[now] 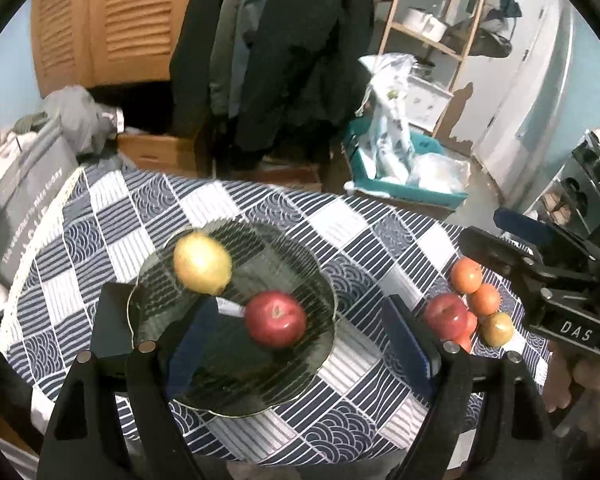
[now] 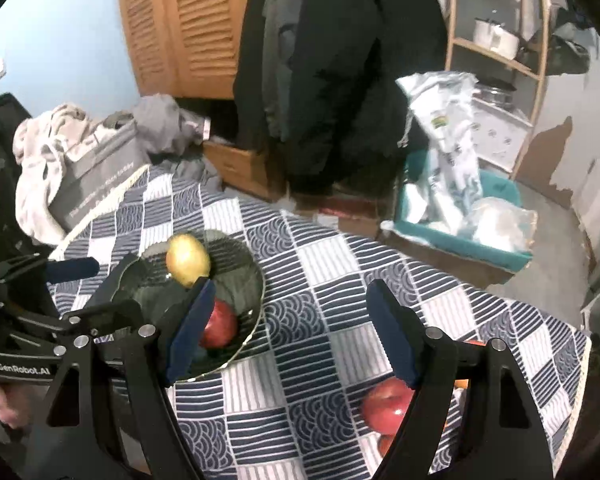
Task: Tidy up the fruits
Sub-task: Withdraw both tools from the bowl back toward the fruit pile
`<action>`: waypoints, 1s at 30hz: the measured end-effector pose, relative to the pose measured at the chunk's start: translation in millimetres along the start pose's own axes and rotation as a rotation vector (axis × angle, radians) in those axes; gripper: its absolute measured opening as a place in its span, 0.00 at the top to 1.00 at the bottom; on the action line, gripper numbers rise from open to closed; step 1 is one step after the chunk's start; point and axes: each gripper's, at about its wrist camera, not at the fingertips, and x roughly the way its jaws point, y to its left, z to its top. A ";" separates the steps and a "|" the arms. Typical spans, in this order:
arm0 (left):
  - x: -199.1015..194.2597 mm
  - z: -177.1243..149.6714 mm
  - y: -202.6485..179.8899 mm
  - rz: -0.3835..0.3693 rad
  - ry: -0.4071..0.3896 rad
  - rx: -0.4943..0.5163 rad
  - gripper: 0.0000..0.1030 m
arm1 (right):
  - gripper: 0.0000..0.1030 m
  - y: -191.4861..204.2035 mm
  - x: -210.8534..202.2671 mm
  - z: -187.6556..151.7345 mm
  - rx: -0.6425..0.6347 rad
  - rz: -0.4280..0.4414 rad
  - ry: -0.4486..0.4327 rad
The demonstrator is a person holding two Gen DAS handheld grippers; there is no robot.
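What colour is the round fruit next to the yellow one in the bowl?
Red apple, clearest in the left wrist view.

In the right wrist view, the red apple on the ribbed dark glass plate [image 2: 236, 240] is half covered by a blue-padded finger [image 2: 190, 330] of the right tongs. A second red apple [image 2: 386, 404] on the checked blue-and-white worktop cloth [image 2: 320, 272] is partly hidden behind the other finger, and the orange fruits beside it are almost wholly masked. Print on the grey box [image 1: 28, 204] is too blurred to be read.
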 end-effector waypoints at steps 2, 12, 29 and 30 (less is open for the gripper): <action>-4.4 1.5 -6.3 -0.002 -0.014 0.017 0.17 | 0.23 -5.2 -10.1 0.5 0.008 -0.007 -0.019; -30.3 10.9 -38.3 -0.030 -0.090 0.068 0.15 | 0.20 -35.8 -64.7 2.8 0.046 -0.062 -0.132; -49.2 25.0 -95.7 -0.074 -0.155 0.147 0.07 | 0.12 -98.2 -134.9 -27.9 0.086 -0.234 -0.239; -49.0 24.9 -99.7 -0.077 -0.155 0.154 0.07 | 0.12 -100.8 -136.5 -29.3 0.087 -0.239 -0.241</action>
